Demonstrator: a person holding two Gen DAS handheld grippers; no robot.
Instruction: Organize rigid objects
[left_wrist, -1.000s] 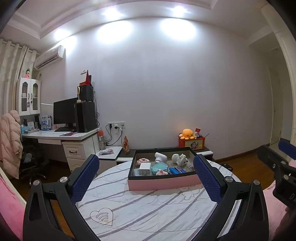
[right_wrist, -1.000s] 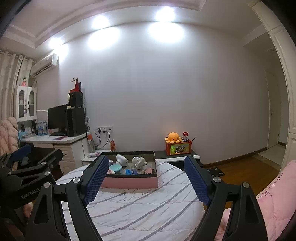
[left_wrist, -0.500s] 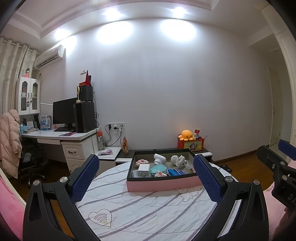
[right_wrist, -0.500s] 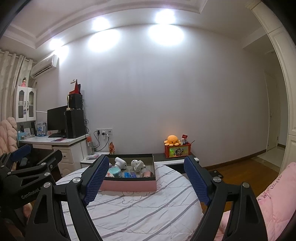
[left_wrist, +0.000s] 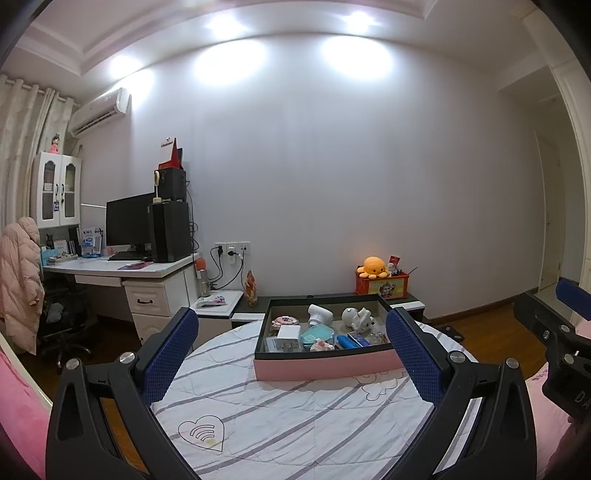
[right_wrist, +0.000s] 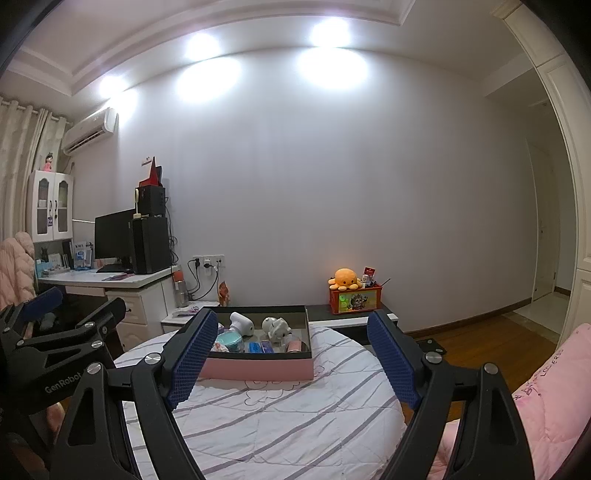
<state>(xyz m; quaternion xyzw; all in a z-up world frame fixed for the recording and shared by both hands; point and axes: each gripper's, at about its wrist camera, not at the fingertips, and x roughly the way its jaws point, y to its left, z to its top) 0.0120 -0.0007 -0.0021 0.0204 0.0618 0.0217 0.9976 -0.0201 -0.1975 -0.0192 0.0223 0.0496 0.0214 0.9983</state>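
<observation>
Left wrist view: one pink tray (left_wrist: 325, 365) at 12 o'clock on the round surface (left_wrist: 280, 417) holds roughly ten small items. Left gripper (left_wrist: 291, 356) and right gripper (right_wrist: 291, 360) hover with fingers spread wide, empty.

Small items in the pink tray (left_wrist: 325, 363) too tiny to identify, partly tool-hidden

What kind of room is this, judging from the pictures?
Probably a home bedroom or study: a desk with a monitor, a wall air conditioner, and a plush octopus.
</observation>
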